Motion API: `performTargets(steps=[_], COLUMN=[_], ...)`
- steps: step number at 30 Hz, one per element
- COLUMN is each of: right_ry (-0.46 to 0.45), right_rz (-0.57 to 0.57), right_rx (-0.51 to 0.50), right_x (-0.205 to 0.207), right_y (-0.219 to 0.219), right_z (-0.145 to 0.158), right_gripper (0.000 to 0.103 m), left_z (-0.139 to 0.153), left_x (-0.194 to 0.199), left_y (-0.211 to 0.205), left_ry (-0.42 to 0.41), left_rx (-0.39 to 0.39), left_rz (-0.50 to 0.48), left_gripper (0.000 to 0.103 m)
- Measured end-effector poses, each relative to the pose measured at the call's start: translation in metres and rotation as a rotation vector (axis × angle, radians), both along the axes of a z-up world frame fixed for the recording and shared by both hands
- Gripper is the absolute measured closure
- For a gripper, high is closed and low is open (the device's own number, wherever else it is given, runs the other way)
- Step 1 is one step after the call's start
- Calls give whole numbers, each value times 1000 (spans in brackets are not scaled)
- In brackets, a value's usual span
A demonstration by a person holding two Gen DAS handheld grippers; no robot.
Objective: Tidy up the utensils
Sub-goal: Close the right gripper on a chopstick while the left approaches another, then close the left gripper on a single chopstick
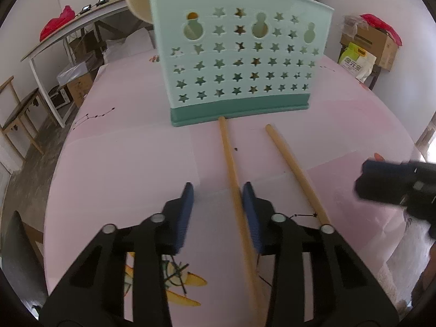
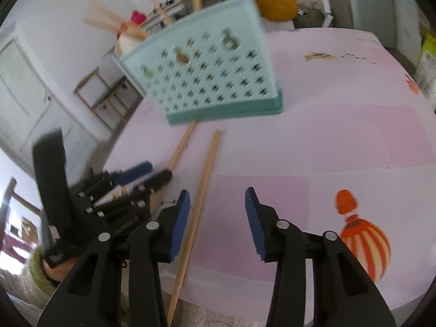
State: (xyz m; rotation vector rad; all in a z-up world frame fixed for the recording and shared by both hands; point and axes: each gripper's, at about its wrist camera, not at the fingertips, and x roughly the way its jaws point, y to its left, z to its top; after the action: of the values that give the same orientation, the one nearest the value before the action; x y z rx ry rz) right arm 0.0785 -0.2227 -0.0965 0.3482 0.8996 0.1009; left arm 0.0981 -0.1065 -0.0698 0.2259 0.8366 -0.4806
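The utensil holder is motion-blurred in the right wrist view, its contents indistinct.

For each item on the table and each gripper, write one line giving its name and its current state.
Holder: upright on the tablecloth, some sticks already standing in it.
Left stick: lying flat, far tip at the holder's base, running between the left gripper's jaws.
Right stick: lying flat, just inside the right gripper's left finger.
Left gripper: open, not yet clamped on the stick.
Right gripper: open, holding nothing.
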Motion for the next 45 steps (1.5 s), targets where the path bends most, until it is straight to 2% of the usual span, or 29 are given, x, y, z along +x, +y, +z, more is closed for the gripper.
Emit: performTargets(steps=[7,11,14,19,26,31,35,38,40,45], right_ry=[55,56,58,60,79,88,86,84,82,80], right_rz=[52,62,62,33,-45,-67,-68,-69,-69,-62], right_rx=[-83,-144,-190,-227,-205,-170,-157,-149,-145,-144], right_x=[13,18,21,23,14,10,10,11,11,11], right_y=[27,38,44,41,8,-6,-9,-8,-8,-9], right_z=[-15,-16,-16,-15,-13,-14,-14,-15,-15,-15], right_gripper=[79,83,93,96,97,97,97,97,97,97], left_z=[2,2,1,1,1,-4,-4,-1,4,10], left_x=[10,13,14,14,13,14,14,12,13,22], left_y=[12,14,15,18,26,33,32,29,25,7], left_ry=[34,44,48,73,192,322,380,375,341,235], left_rx=[-28,-44,-51,-75,-166,-267,-299,-299,-279,-175], left_rz=[31,31,31,39,62,66,49,38,30,9], left_gripper=[96,96,96,98,98,97,85,81,81,81])
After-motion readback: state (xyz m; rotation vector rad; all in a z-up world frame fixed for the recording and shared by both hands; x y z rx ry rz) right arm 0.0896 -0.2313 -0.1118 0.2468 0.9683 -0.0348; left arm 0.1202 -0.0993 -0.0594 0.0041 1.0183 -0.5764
